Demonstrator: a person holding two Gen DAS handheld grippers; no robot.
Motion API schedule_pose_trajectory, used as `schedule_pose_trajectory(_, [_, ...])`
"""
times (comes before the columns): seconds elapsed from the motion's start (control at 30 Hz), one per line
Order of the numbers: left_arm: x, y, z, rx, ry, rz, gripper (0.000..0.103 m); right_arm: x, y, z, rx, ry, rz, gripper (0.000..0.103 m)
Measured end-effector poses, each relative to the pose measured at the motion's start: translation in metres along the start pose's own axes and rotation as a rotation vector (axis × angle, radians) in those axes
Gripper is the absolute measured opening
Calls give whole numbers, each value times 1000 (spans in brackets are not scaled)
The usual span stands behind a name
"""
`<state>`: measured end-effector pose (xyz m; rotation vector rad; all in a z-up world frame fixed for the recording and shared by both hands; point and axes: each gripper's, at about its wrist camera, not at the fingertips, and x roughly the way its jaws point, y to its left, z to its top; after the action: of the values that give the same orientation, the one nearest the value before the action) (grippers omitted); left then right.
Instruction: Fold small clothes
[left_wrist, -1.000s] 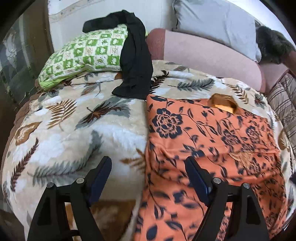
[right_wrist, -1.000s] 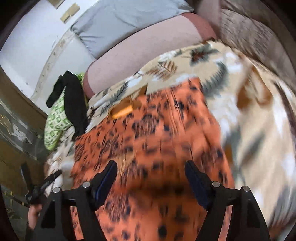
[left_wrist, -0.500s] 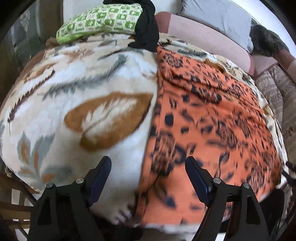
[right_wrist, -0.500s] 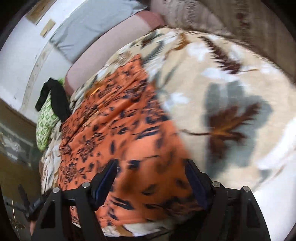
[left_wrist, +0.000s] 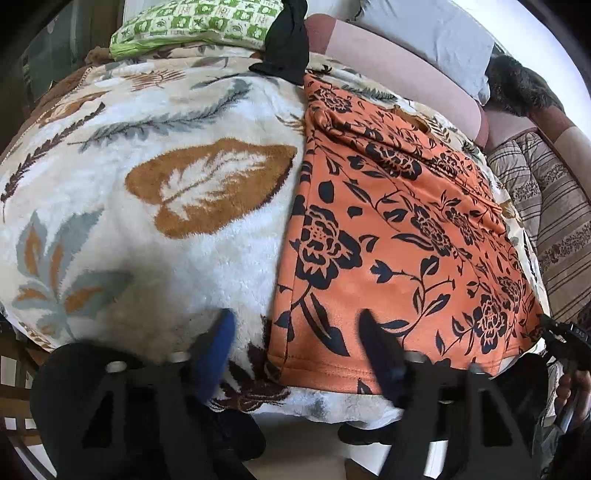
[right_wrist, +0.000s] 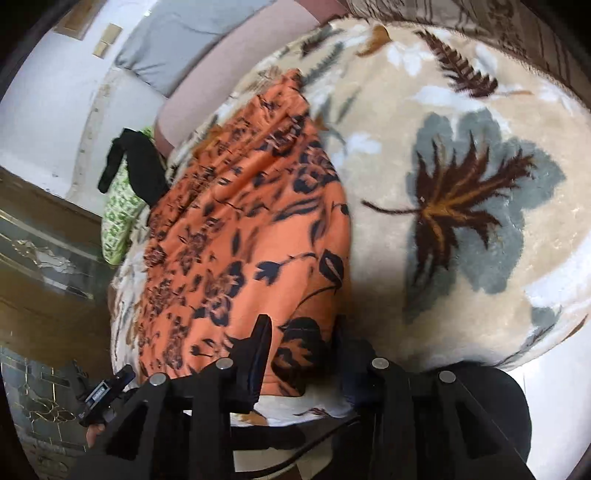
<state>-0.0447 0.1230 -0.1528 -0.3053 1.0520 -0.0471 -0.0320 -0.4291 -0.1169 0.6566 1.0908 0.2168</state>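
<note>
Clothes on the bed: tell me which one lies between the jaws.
The orange floral garment, spread flat on the blanket; its near hem sits between both pairs of jaws. The black garment hangs far off over the green pillow.

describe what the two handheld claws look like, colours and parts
Both are alike. The left claw has a black plastic frame with triangular cut-outs, silver round pivot bolts and two flat fingers faced with dark blue pads. The right claw has the same black frame, silver bolts and blue-edged fingers. No sleeves or markings show.
</note>
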Motion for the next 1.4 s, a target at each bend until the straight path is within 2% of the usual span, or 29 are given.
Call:
schedule_pose_trajectory(0.07, [8, 5, -1, -29, 34, 18, 60, 7, -4, 2, 8, 25, -18, 37])
schedule_pose_trajectory(0.1, [11, 8, -3, -48, 39, 17, 60, 14, -8, 3, 25, 46, -50, 45])
schedule_pose_trajectory(0.13, [11, 9, -4, -58, 41, 4, 62, 17, -12, 3, 41, 55, -68, 61])
schedule_pose_trajectory(0.2, [11, 7, -6, -41, 37, -4, 66, 17, -11, 4, 42, 43, -53, 62])
schedule_pose_trajectory(0.27, [14, 3, -7, -19, 44, 6, 64, 17, -11, 4, 38, 40, -19, 62])
schedule_pose_trajectory(0.3, [15, 2, -9, -3, 46, 11, 54, 18, -10, 3, 31, 39, -5, 62])
schedule_pose_trajectory(0.33, [15, 0, -9, 5, 47, 18, 17, 19, -10, 4, 28, 44, 4, 57])
schedule_pose_trajectory(0.37, [15, 2, -8, -7, 50, 9, 14, 20, -10, 4, 30, 50, 16, 48])
schedule_pose_trajectory(0.4, [12, 7, -6, -38, 49, -19, 11, 20, -9, 4, 37, 54, 29, 27])
schedule_pose_trajectory(0.43, [8, 12, -4, -70, 42, -48, 7, 18, -8, 5, 43, 51, 37, 24])
schedule_pose_trajectory(0.5, [-9, 13, 0, -94, -11, -102, 7, 8, -2, 8, 48, 26, 73, 21])
schedule_pose_trajectory(0.6, [-22, 8, 6, -65, -64, -112, 8, -15, 9, 17, 36, -40, 116, 20])
schedule_pose_trajectory(0.7, [1, 9, 1, -72, 1, -60, 14, -6, -3, 22, 83, -16, 101, 21])
schedule_pose_trajectory(0.73, [9, 9, -2, -78, 29, -51, 23, 2, -10, 22, 113, 8, 68, 23])
schedule_pose_trajectory(0.77, [15, 10, -6, -86, 50, -54, 31, 9, -13, 20, 115, 27, 36, 25])
schedule_pose_trajectory(0.8, [17, 8, -9, -90, 48, -61, 34, 11, -14, 20, 110, 31, 24, 31])
schedule_pose_trajectory(0.87, [14, 3, -10, -68, 34, -79, 54, 15, -14, 17, 104, 31, 36, 48])
schedule_pose_trajectory(0.9, [15, -1, -9, -54, 33, -83, 56, 15, -14, 17, 100, 29, 52, 61])
schedule_pose_trajectory(0.93, [17, -4, -8, -44, 35, -74, 56, 16, -13, 17, 89, 30, 63, 61])
schedule_pose_trajectory(0.97, [18, -5, -8, -35, 40, -64, 50, 17, -12, 17, 83, 33, 75, 61])
schedule_pose_trajectory(1.0, [19, -6, -8, -21, 42, -52, 34, 18, -11, 17, 82, 36, 89, 51])
schedule_pose_trajectory(1.03, [20, -9, -6, -13, 51, -57, 7, 19, -11, 19, 85, 41, 100, 23])
schedule_pose_trajectory(1.07, [21, -10, -4, -26, 63, -85, 7, 19, -10, 18, 85, 40, 104, 16])
schedule_pose_trajectory(1.13, [15, -10, 0, -50, 43, -115, 6, 13, -6, 19, 86, 26, 130, 13])
schedule_pose_trajectory(1.23, [4, -8, 2, -49, 15, -123, 7, 1, 0, 22, 81, -10, 161, 12])
schedule_pose_trajectory(1.33, [28, 3, -2, -85, 100, -102, 8, 13, -13, 22, 103, 18, 124, 12])
schedule_pose_trajectory(1.4, [27, 2, -2, -92, 89, -110, 10, 24, -23, 19, 148, 47, 121, 12])
